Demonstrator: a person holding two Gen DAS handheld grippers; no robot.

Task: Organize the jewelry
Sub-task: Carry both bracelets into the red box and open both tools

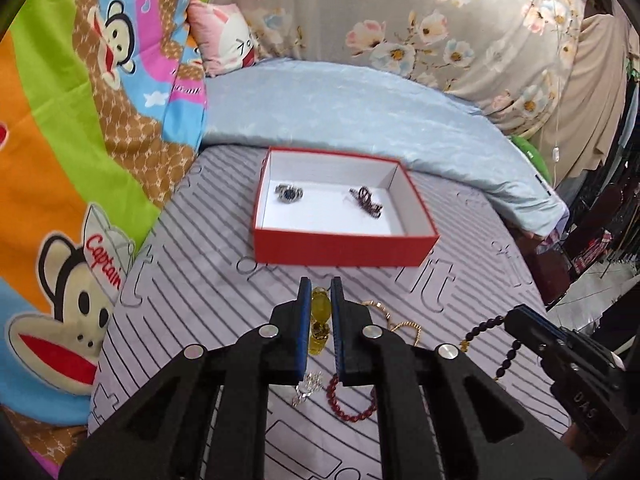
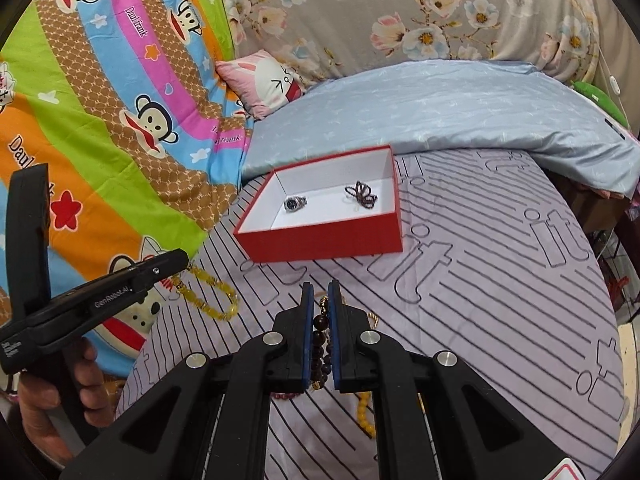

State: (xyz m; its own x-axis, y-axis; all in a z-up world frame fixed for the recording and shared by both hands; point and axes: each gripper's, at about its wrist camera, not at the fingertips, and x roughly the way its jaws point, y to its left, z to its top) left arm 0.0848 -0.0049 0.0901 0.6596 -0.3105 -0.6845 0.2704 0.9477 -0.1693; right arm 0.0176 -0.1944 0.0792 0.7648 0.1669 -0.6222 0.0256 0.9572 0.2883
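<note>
My left gripper [image 1: 321, 285] is shut on a yellow bead bracelet [image 1: 320, 312], lifted above the striped bed sheet. From the right wrist view, that bracelet [image 2: 212, 296] dangles from the left gripper [image 2: 180, 259]. My right gripper [image 2: 320, 290] is shut on a dark bead bracelet [image 2: 320, 340], whose strand [image 1: 482, 326] hangs from the right gripper [image 1: 516, 320] in the left wrist view. Ahead stands an open red box [image 1: 344, 246] [image 2: 320, 246] holding a watch [image 1: 289, 193] [image 2: 295, 203] and a dark looped bracelet [image 1: 366, 200] [image 2: 361, 195].
On the sheet below lie a red bead bracelet [image 1: 352, 402], a silver piece [image 1: 308, 386], a gold chain [image 1: 400, 320] and yellow beads [image 2: 366, 416]. A folded blue blanket [image 1: 360, 112] lies behind the box and a monkey-print quilt [image 1: 80, 140] to the left. The bed's edge drops off at the right.
</note>
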